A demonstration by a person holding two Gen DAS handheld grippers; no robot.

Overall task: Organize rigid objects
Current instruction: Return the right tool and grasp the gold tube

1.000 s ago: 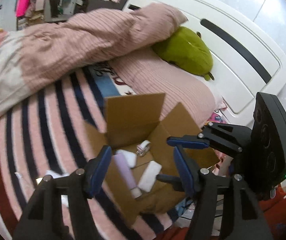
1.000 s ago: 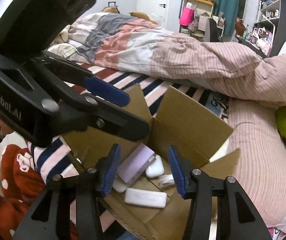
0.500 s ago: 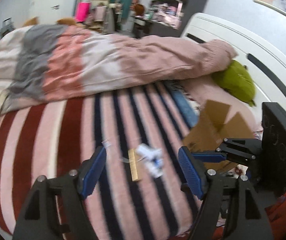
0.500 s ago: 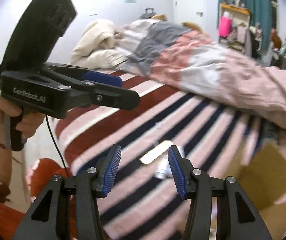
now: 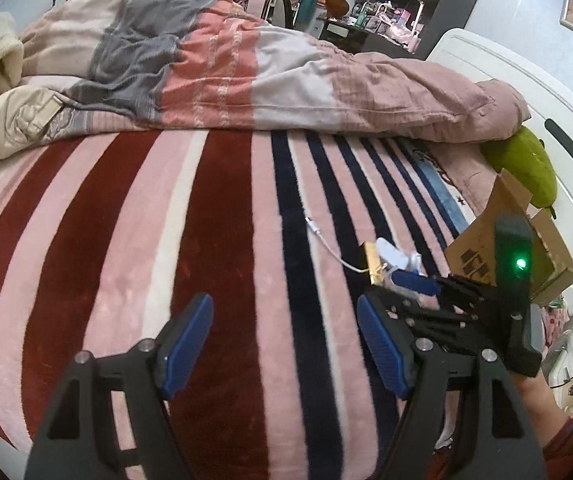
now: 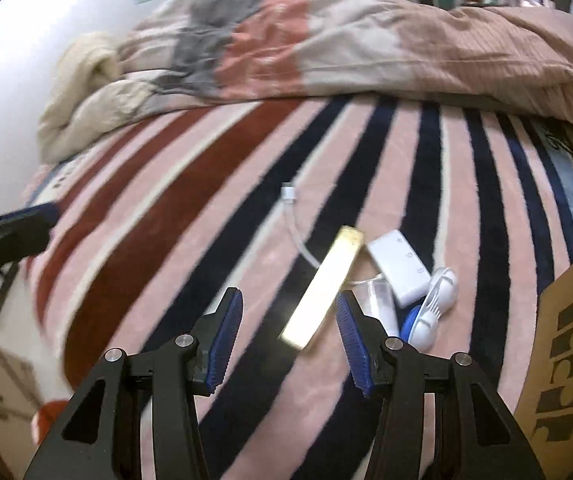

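A shiny gold bar-shaped box (image 6: 322,288) lies on the striped blanket, just ahead of my open, empty right gripper (image 6: 288,340). Beside it lie a white power bank (image 6: 398,266), a white and blue shaver-like item (image 6: 434,304), a clear cap (image 6: 378,300) and a white cable (image 6: 292,220). In the left wrist view the same cluster (image 5: 390,260) lies far right, next to the right gripper's body (image 5: 486,304). My left gripper (image 5: 284,344) is open and empty over bare blanket. The cardboard box (image 5: 498,240) stands at the right.
A rumpled pink and grey duvet (image 5: 246,72) runs across the back of the bed. A green plush (image 5: 526,168) lies by the white headboard (image 5: 526,92). The box wall (image 6: 566,344) is close on the right. Shelves and furniture stand behind.
Both grippers have swung away from the open cardboard box toward the loose items on the blanket. The right gripper has come closer to the gold box. Both stay open.
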